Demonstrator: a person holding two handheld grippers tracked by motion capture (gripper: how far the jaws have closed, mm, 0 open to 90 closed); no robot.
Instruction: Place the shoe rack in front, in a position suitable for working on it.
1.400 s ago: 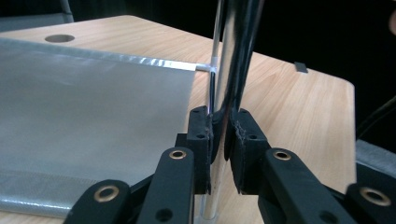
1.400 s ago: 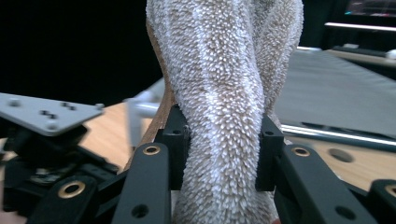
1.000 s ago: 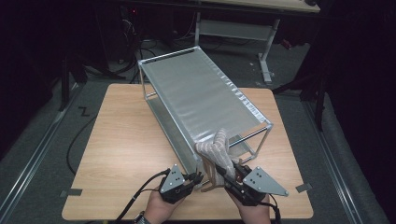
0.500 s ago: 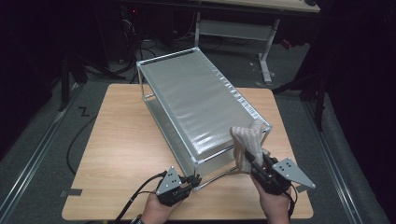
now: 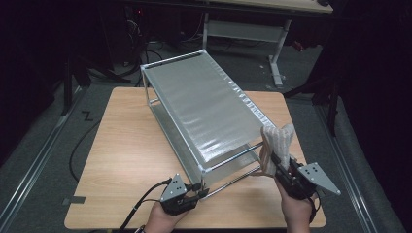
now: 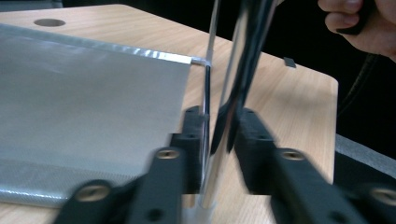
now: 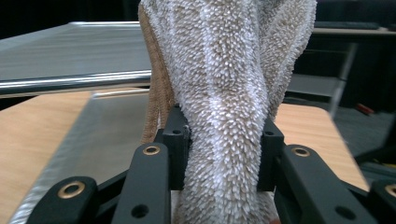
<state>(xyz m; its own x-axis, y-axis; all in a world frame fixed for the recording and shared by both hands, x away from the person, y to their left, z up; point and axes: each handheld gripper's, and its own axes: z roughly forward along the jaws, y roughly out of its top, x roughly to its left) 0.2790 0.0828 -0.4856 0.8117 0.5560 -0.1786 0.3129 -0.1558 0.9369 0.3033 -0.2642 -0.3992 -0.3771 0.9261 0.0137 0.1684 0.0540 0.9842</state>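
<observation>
A chrome wire rack (image 5: 204, 107) with two silvery mesh shelves stands slantwise on the wooden table (image 5: 121, 145). My left gripper (image 5: 197, 191) is at the rack's near left corner, shut on its upright chrome post (image 6: 219, 140); the left gripper view shows the jaws of my left gripper (image 6: 219, 135) pressed against that post, with the lower shelf (image 6: 93, 107) beside it. My right gripper (image 5: 278, 164) is at the rack's near right corner, shut on a beige terry cloth (image 5: 277, 138) that stands up from the jaws. The same cloth (image 7: 224, 84) bunches between the jaws of my right gripper (image 7: 224, 149).
The rack covers the table's middle and right, leaving bare wood on the left and along the front edge. A cable (image 5: 141, 206) trails from the left gripper. A desk frame (image 5: 272, 34) stands on the dark floor beyond the table. The other hand (image 6: 359, 23) shows in the left gripper view.
My right gripper has carried the cloth rightward and away from me, from the rack's near end to its right corner. The left gripper has stayed on the post.
</observation>
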